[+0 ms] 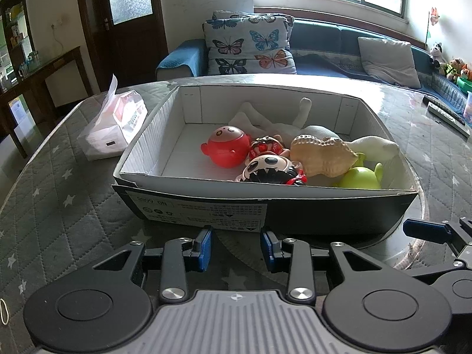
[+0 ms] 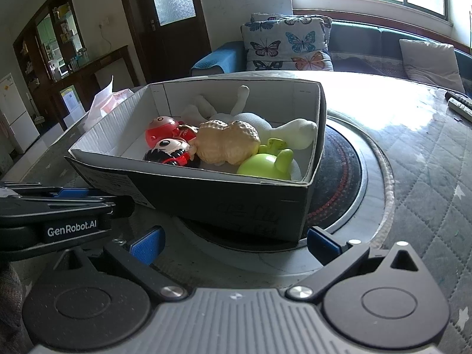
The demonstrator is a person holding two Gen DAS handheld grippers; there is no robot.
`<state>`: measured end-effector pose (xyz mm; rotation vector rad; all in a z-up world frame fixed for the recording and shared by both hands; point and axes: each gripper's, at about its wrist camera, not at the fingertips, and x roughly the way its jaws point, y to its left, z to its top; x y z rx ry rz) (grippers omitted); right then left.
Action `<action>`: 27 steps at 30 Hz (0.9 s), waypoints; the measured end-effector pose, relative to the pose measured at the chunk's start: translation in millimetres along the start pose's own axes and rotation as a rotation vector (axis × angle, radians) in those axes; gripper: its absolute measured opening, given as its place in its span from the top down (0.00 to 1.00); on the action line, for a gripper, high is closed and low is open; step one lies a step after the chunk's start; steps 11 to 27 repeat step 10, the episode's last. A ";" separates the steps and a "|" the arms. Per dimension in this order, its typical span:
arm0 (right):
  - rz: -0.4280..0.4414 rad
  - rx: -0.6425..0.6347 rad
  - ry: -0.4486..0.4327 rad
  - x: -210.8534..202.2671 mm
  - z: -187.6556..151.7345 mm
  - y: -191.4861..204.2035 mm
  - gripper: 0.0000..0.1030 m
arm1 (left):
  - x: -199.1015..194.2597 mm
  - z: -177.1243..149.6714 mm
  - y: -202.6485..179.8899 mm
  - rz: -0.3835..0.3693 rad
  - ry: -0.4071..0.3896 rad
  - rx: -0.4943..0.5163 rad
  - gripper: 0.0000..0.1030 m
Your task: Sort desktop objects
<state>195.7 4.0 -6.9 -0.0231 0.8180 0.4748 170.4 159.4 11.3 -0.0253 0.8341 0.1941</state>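
A black cardboard box (image 1: 274,203) with white inside walls stands on the table; it also shows in the right wrist view (image 2: 206,203). Inside lie a red round toy (image 1: 227,147), a black-haired doll (image 1: 271,171), a tan dinosaur (image 1: 321,155), a green toy (image 1: 360,177) and a white plush (image 1: 318,131). My left gripper (image 1: 236,247) is open and empty, just in front of the box's near wall. My right gripper (image 2: 233,243) is open wide and empty, at the box's near right corner.
A tissue pack (image 1: 115,129) lies left of the box. Remote controls (image 1: 448,115) lie at the far right of the table. A round turntable (image 2: 348,183) sits under the box. A sofa with butterfly cushions (image 1: 250,47) stands behind the quilted table cover (image 1: 59,206).
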 end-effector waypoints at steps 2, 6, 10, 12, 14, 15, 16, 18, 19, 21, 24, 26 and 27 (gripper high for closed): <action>0.000 0.001 0.001 0.3 -0.1 0.2 0.00 | -0.1 0.0 -0.1 0.000 0.000 0.001 0.64; 0.001 0.002 0.000 0.1 0.1 0.7 0.00 | 0.0 -0.1 0.7 -0.005 -0.003 -0.005 0.64; 0.002 0.001 -0.002 -0.9 0.4 1.3 0.00 | -0.8 -0.6 0.6 0.001 -0.013 -0.005 0.64; 0.002 0.001 -0.002 -0.9 0.4 1.3 0.00 | -0.8 -0.6 0.6 0.001 -0.013 -0.005 0.64; 0.002 0.001 -0.002 -0.9 0.4 1.3 0.00 | -0.8 -0.6 0.6 0.001 -0.013 -0.005 0.64; 0.002 0.001 -0.002 -0.9 0.4 1.3 0.00 | -0.8 -0.6 0.6 0.001 -0.013 -0.005 0.64; 0.002 0.001 -0.002 -0.9 0.4 1.3 0.00 | -0.8 -0.6 0.6 0.001 -0.013 -0.005 0.64; 0.002 0.001 -0.002 -0.9 0.4 1.3 0.00 | -0.8 -0.6 0.6 0.001 -0.013 -0.005 0.64; 0.002 0.001 -0.002 -0.9 0.4 1.3 0.00 | -0.8 -0.6 0.6 0.001 -0.013 -0.005 0.64; 0.002 0.001 -0.002 -0.9 0.4 1.3 0.00 | -0.8 -0.6 0.6 0.001 -0.013 -0.005 0.64; 0.002 0.001 -0.002 -0.9 0.4 1.3 0.00 | -0.8 -0.6 0.6 0.001 -0.013 -0.005 0.64; 0.002 0.001 -0.002 -0.9 0.4 1.3 0.00 | -0.8 -0.6 0.6 0.001 -0.013 -0.005 0.64; 0.002 0.001 -0.002 -0.9 0.4 1.3 0.00 | -0.8 -0.6 0.6 0.001 -0.013 -0.005 0.64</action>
